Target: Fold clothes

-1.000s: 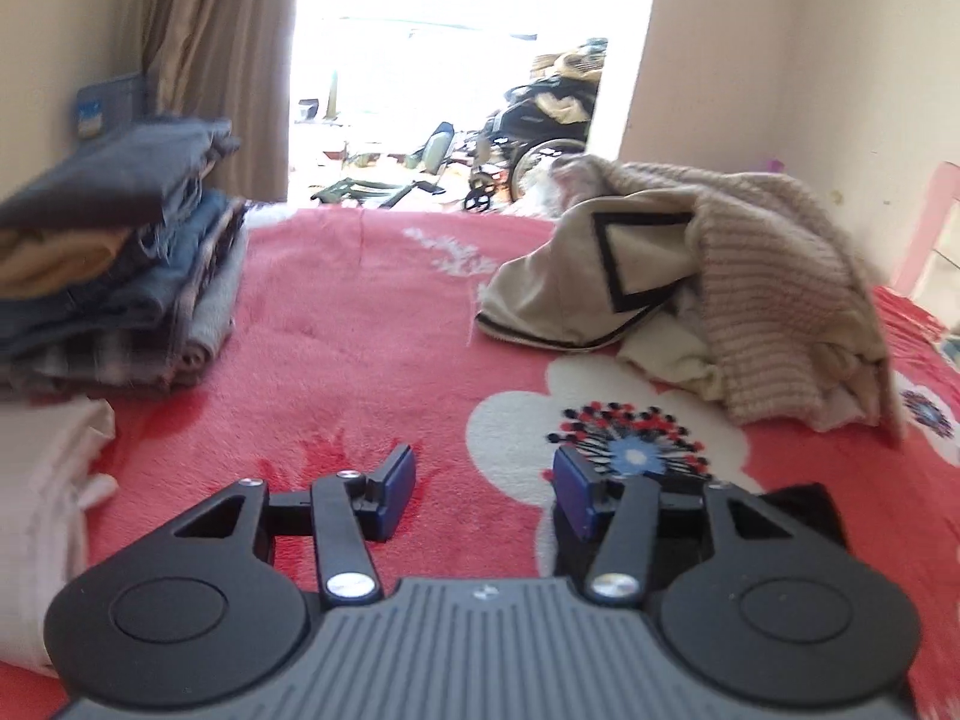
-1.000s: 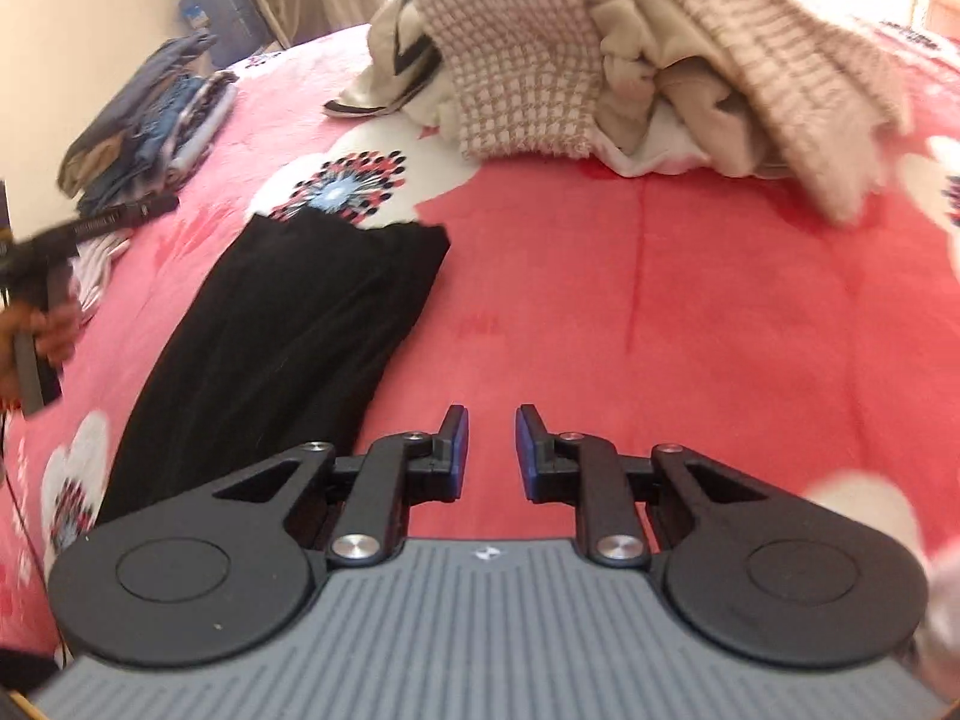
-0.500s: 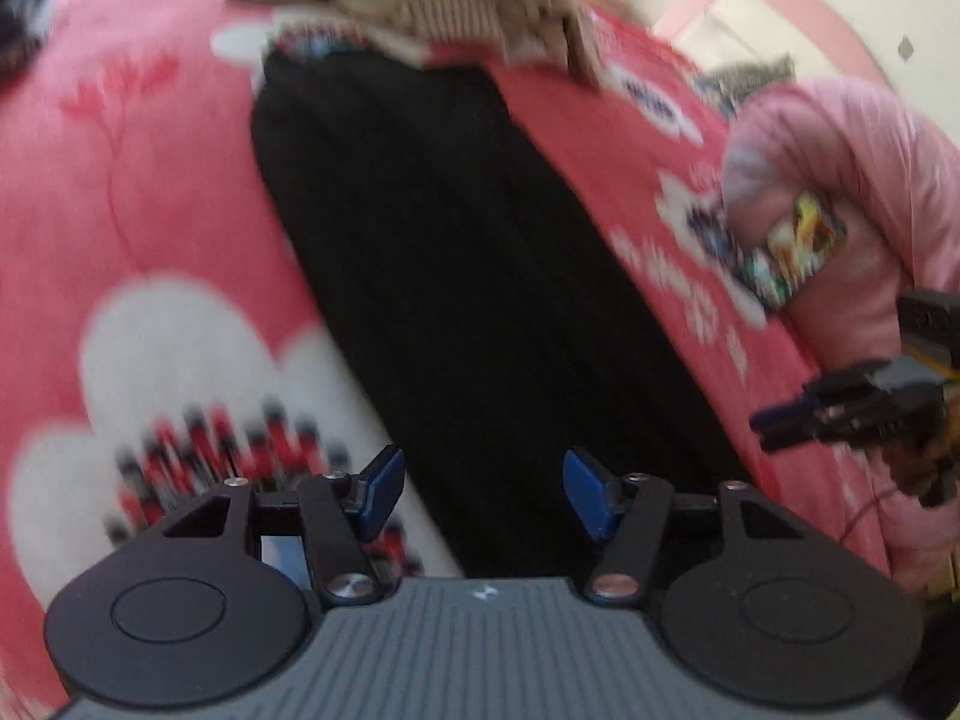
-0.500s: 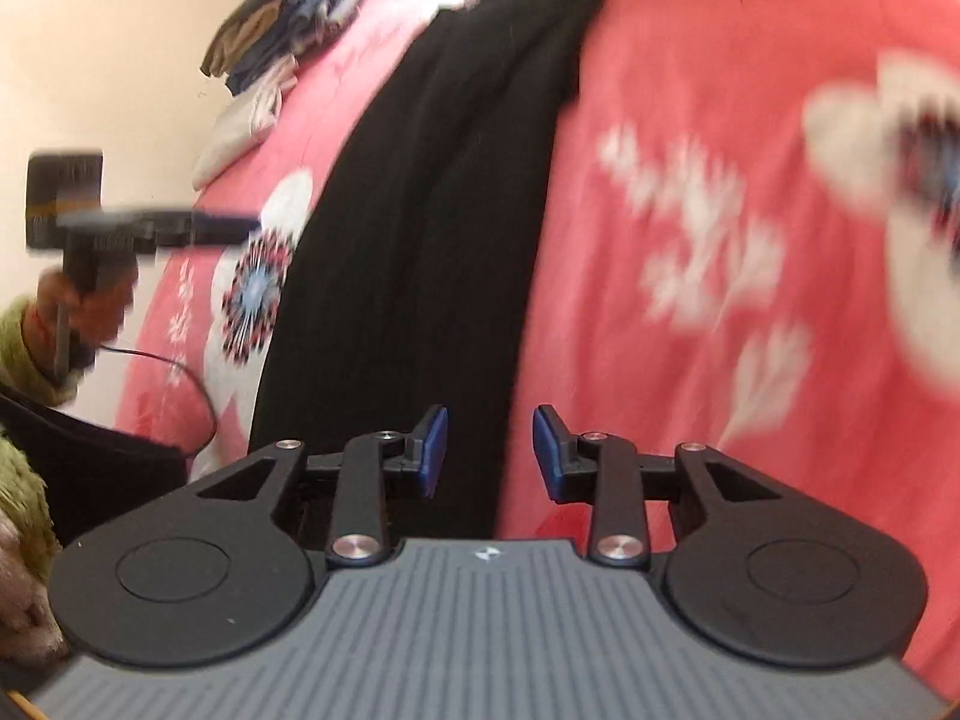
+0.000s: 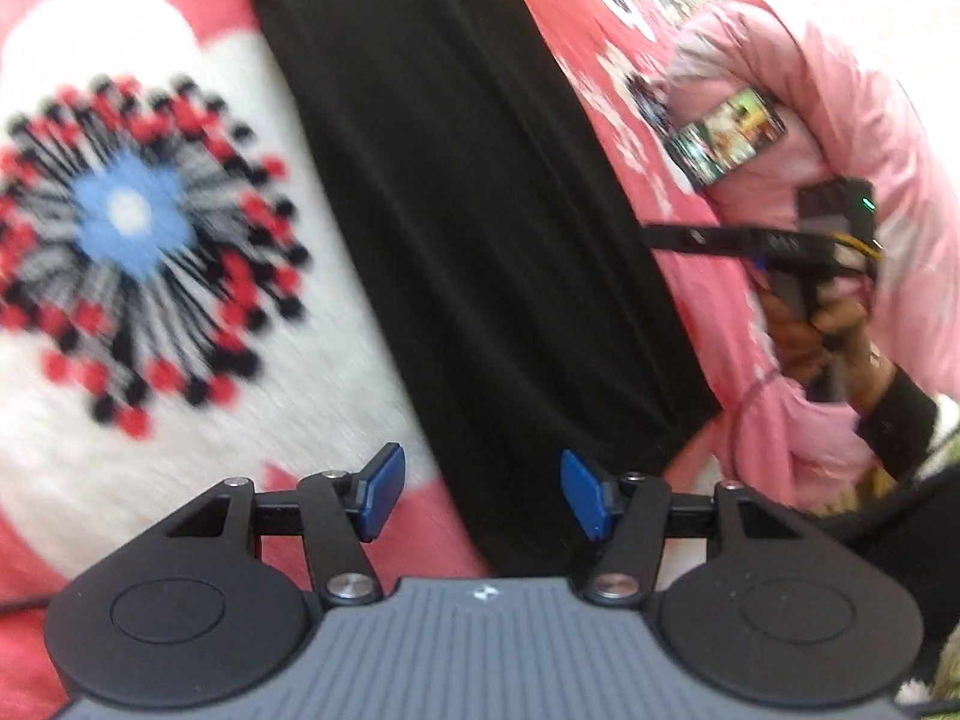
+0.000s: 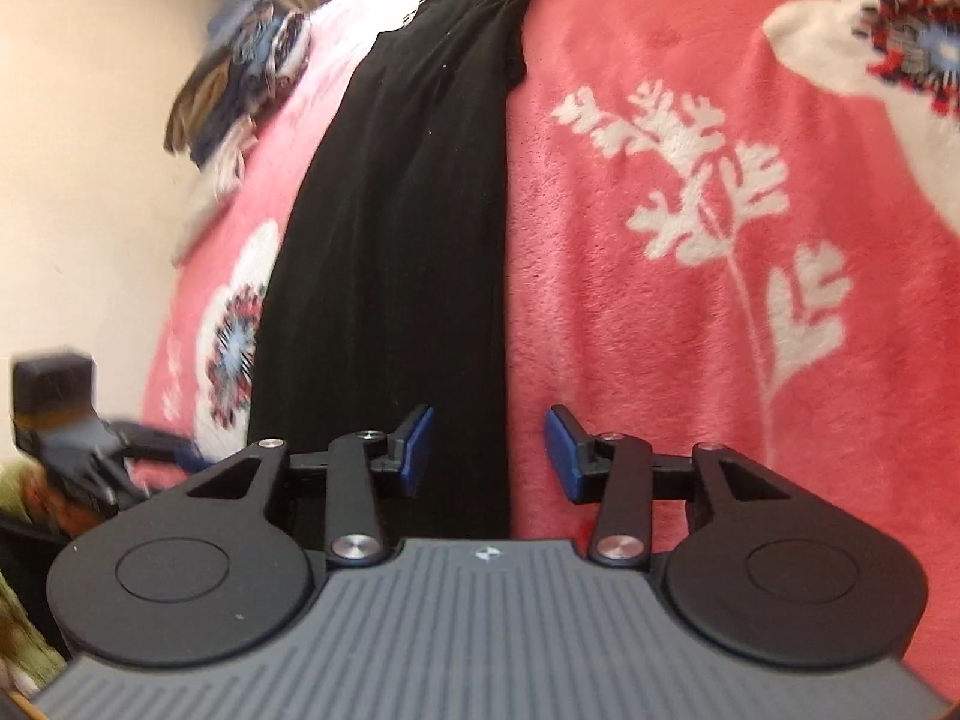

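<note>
Meanwhile, on the bed: we hold both tongs low over a long black garment (image 5: 480, 210) laid flat along the pink floral blanket (image 6: 690, 330), w/ its near end at the bed's near edge.

Left tongs (image 5: 480, 495): blue pads spread, nothing pinched. They hover over the garment's near end, the left-hand pad over a white flower patch of the blanket, the other over black cloth.

Right tongs (image 6: 487, 447): jaws opening, nothing pressed btwn the pads. The garment's right edge runs up btwn them; one pad sits over black fabric, the other over pink blanket.

Seen from the left wrist, the right tongs (image 5: 708, 237) show side-on near the garment's right edge, gripped by a hand (image 5: 822, 330) in a dark sleeve, w/ a pink quilted jacket (image 5: 840, 120) bunched behind. Seen from the right wrist, the left tongs (image 6: 180, 450) appear blurred at the garment's left side.

Far end of the garment reaches toward the bed's far side; a stack of folded clothes (image 6: 246, 72) sits at the blanket's far-left edge by the wall, well apart from both tongs.
</note>
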{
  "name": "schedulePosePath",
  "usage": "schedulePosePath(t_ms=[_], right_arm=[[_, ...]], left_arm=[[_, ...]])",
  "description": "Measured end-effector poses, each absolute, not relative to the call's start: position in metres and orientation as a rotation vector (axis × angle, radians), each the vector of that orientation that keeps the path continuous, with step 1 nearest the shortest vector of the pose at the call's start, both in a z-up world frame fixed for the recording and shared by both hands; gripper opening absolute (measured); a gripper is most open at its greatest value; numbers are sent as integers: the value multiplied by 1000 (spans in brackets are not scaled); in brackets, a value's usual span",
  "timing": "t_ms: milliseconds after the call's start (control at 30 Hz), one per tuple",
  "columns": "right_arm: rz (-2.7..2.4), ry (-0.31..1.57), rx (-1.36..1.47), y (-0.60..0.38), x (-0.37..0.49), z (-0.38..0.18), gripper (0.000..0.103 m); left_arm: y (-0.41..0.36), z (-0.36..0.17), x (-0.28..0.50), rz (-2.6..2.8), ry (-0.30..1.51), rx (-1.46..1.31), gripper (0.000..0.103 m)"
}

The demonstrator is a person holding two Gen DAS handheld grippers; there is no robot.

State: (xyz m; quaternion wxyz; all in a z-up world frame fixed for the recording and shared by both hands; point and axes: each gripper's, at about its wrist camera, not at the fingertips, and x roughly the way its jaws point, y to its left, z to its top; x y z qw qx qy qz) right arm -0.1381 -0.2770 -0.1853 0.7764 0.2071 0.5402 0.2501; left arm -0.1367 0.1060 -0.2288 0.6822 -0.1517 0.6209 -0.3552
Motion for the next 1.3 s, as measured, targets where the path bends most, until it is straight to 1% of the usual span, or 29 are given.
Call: schedulePosePath(t_ms=[133, 267, 333, 400, 467, 567, 633, 667, 700, 733, 767, 800, 900, 1067, 1300], right_arm=[[569, 1187, 577, -288, -147, -196, 43], [629, 1248, 600, -289, -167, -201, 43], [659, 1283, 618, -290, -177, -203, 43], [687, 1325, 629, -292, -188, -206, 43], [710, 1357, 630, -292, -198, -207, 43], [717, 1385, 639, -294, -210, -209, 39], [720, 1402, 650, -295, -216, -211, 38], [721, 1406, 645, -294, -219, -212, 35], [721, 1409, 636, -294, -221, -211, 29], [717, 1410, 625, -293, -223, -211, 25], [709, 1406, 619, -292, -222, -209, 20], [709, 1402, 620, -288, -219, -207, 14], [735, 1380, 598, -279, -218, -198, 8], [794, 1307, 540, -269, -211, -171, 8], [816, 1135, 477, -259, -165, -125, 8]], left_arm=[[98, -236, -145, -854, 1402, -351, 58], [91, -248, -154, -913, 1448, -399, 57], [90, -255, -159, -929, 1471, -430, 47], [88, -259, -161, -942, 1490, -449, 42], [87, -262, -163, -954, 1500, -453, 40], [80, -264, -166, -983, 1512, -437, 36], [75, -264, -167, -1000, 1521, -412, 28], [72, -264, -168, -1003, 1521, -391, 25], [69, -263, -168, -1003, 1517, -365, 18], [66, -262, -169, -1002, 1513, -339, 9], [65, -260, -169, -1004, 1502, -317, 6], [65, -257, -170, -1009, 1487, -298, 6], [67, -244, -171, -1028, 1427, -256, 5], [80, -214, -162, -1049, 1304, -261, 5], [111, -170, -120, -974, 1105, -317, 5]])
